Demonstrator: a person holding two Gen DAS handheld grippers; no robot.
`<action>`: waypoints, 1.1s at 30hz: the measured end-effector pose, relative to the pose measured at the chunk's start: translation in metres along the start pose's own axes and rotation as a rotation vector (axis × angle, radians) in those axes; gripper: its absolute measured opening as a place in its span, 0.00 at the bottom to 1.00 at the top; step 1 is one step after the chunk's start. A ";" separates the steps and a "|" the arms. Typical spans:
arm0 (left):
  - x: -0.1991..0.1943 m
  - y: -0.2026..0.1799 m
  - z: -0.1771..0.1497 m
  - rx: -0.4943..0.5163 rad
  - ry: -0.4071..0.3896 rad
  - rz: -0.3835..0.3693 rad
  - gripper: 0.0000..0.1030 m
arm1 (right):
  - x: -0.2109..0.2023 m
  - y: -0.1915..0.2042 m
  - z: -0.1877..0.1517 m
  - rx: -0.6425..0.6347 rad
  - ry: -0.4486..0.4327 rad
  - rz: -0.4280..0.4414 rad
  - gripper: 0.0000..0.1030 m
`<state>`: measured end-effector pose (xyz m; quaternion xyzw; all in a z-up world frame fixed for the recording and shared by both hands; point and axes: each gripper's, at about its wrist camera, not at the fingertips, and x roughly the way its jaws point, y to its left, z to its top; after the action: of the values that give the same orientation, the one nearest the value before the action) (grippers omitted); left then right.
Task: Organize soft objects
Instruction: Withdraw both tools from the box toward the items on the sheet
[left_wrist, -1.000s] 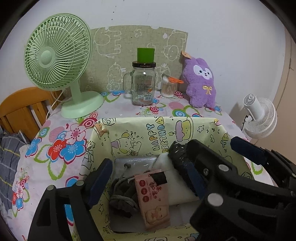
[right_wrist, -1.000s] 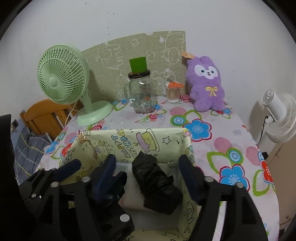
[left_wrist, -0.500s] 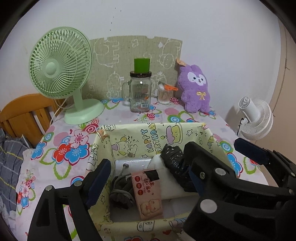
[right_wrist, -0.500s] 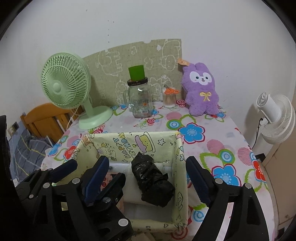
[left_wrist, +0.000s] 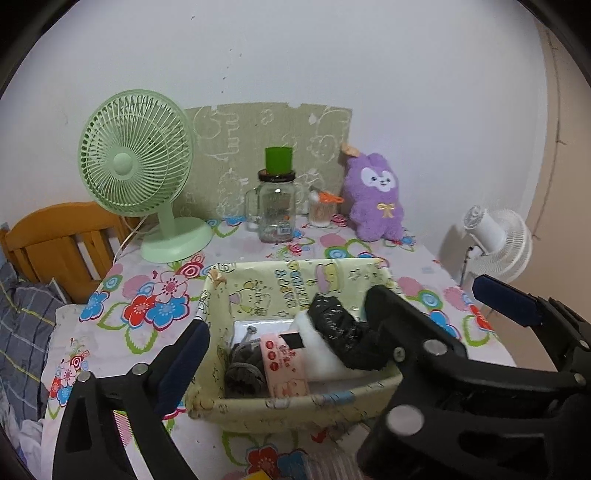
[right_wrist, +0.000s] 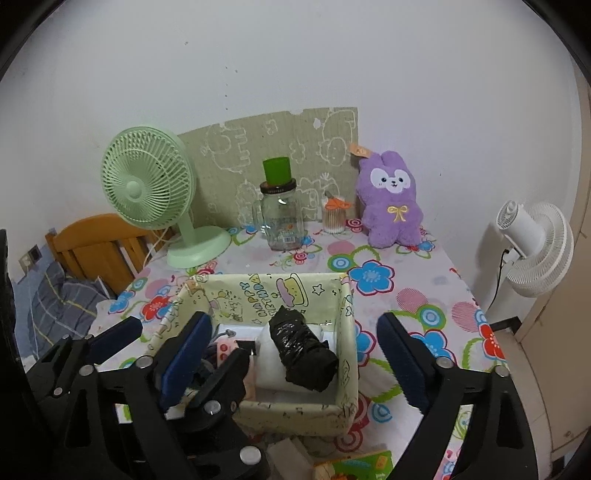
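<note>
A pale yellow "Happy Birthday" box (left_wrist: 295, 406) (right_wrist: 295, 410) sits on the flowered tablecloth. In it lie a black plastic-wrapped bundle (left_wrist: 340, 332) (right_wrist: 303, 354) on a white soft pad (left_wrist: 325, 369), a pink wipes pack (left_wrist: 284, 369) and a grey cloth (left_wrist: 243, 369). My left gripper (left_wrist: 288, 314) hangs over the box's near-left part, jaws opening, nothing between them. My right gripper (right_wrist: 293, 321) stands above the box's near edge, jaws opening, with the bundle lying free beyond its pads. A purple plush bunny (left_wrist: 376, 199) (right_wrist: 393, 206) leans on the wall at the back right.
At the back stand a green desk fan (left_wrist: 147, 177), a glass jar mug with a green cup on top (left_wrist: 277, 210) and a cotton-swab pot (left_wrist: 321, 210). A white fan (right_wrist: 535, 243) is off the table's right edge, a wooden chair (left_wrist: 55, 240) on the left. A green packet (right_wrist: 354, 465) lies at the near edge.
Both grippers have pulled back and up from the box, and their jaws have widened. The black bundle stays lying in the box, now clear of the right gripper's pads.
</note>
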<state>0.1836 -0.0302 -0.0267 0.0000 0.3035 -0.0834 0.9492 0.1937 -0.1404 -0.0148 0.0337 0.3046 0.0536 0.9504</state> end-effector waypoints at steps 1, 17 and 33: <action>-0.004 -0.002 -0.001 0.004 -0.009 0.002 1.00 | -0.004 0.001 -0.001 -0.006 -0.008 -0.001 0.94; -0.043 -0.010 -0.021 -0.016 -0.015 0.001 1.00 | -0.051 0.004 -0.019 -0.024 -0.033 -0.005 0.97; -0.082 -0.015 -0.049 0.000 -0.045 0.011 1.00 | -0.091 0.011 -0.046 -0.019 -0.050 -0.016 0.97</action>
<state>0.0875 -0.0297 -0.0190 -0.0002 0.2821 -0.0783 0.9562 0.0928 -0.1390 0.0010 0.0235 0.2804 0.0479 0.9584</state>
